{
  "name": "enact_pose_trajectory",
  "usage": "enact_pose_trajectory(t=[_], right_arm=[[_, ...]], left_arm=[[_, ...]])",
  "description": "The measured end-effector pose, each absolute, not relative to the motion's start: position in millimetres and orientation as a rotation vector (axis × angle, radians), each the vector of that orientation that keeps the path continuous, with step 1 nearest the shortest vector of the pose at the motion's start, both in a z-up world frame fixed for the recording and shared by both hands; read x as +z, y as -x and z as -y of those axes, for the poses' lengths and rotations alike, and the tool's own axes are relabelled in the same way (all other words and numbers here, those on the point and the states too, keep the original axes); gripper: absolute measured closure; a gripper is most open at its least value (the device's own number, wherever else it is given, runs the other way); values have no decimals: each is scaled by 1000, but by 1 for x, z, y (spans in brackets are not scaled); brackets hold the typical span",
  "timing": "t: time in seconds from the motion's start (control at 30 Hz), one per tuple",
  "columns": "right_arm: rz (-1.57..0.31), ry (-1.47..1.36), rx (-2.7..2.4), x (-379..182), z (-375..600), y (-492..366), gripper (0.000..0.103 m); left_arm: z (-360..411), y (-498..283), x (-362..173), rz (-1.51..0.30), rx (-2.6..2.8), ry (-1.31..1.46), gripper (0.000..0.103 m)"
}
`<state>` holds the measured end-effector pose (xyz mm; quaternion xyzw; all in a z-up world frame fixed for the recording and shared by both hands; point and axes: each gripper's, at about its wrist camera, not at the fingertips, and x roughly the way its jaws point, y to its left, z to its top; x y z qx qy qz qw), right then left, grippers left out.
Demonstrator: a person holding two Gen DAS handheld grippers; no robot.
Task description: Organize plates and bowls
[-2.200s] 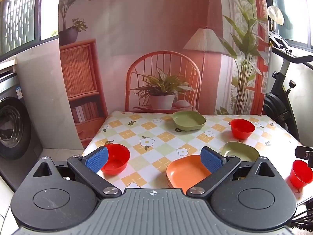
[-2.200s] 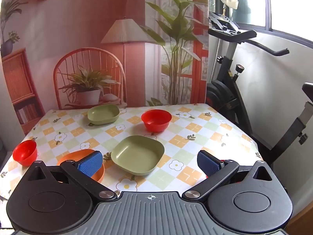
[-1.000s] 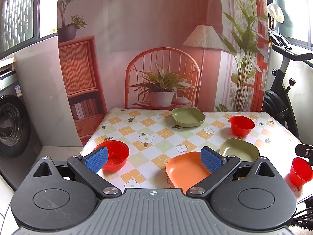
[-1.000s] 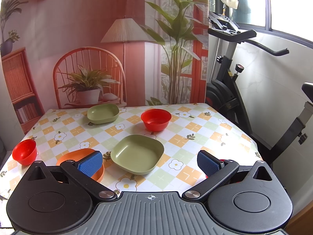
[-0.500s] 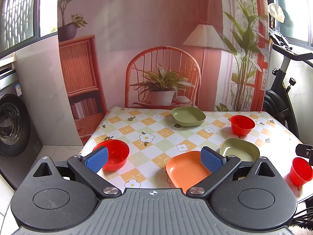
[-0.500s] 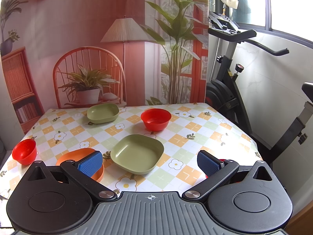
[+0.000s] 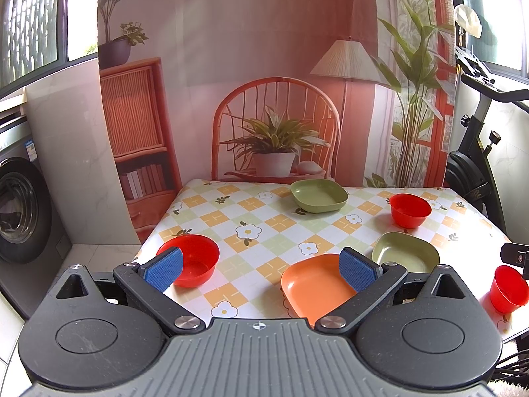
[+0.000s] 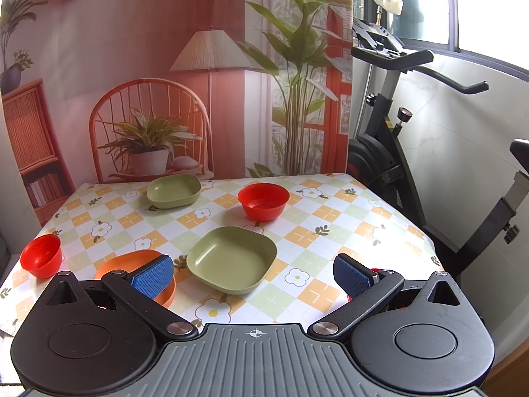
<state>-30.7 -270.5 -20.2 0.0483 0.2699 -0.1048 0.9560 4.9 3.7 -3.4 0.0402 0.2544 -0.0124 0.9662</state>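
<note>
Looking over the table point(image 8: 330, 231), I judge that the sorting is not begun: every dish lies alone and nothing is stacked. My left gripper point(image 7: 261, 266) has its blue pads spread wide and holds nothing; my right gripper point(image 8: 253, 273) is the same, wide and empty, above the near edge of the table.

Three plates are there. The orange plate point(image 7: 314, 284) lies near the front, just beside the near green plate point(image 8: 233, 259), but I cannot tell if their rims touch. The far green plate point(image 8: 174, 190) sits at the back, near the printed backdrop point(image 8: 148, 49), well apart from the other two.

Three red bowls are also spread out. One red bowl point(image 7: 193, 258) is at the front left corner, another red bowl point(image 8: 263, 200) is at the back right, and a third red bowl point(image 7: 509, 286) is at the front right edge, mostly hidden behind my right finger in the right wrist view.

What is left, as I judge it, is all of it: to gather the plates into one pile and the bowls into another.
</note>
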Motion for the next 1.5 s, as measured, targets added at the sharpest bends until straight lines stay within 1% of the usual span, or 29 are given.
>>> enact_pose_trajectory(t=[0.53,0.9,1.2,1.3,1.43,1.5], right_arm=[[-537,-110,-202,-18,270,29,0],[-417,-166,-141,-2,301,12,0],[-293,-31,-153,5,294,-12,0],[-269,-34,-129,6,292,-21,0],[-221,-30,-72,8,285,-32,0],[-227,-19,-48,9,280,-40,0]], left_arm=[[-6,-5,-4,-525,-19,-67,1],[-11,-21,4,-508,29,-67,1],[-18,-47,12,-475,41,-35,2],[-21,-55,11,-442,50,-8,2],[-14,-65,12,-410,48,-65,2],[-13,-69,12,-392,63,-63,2]])
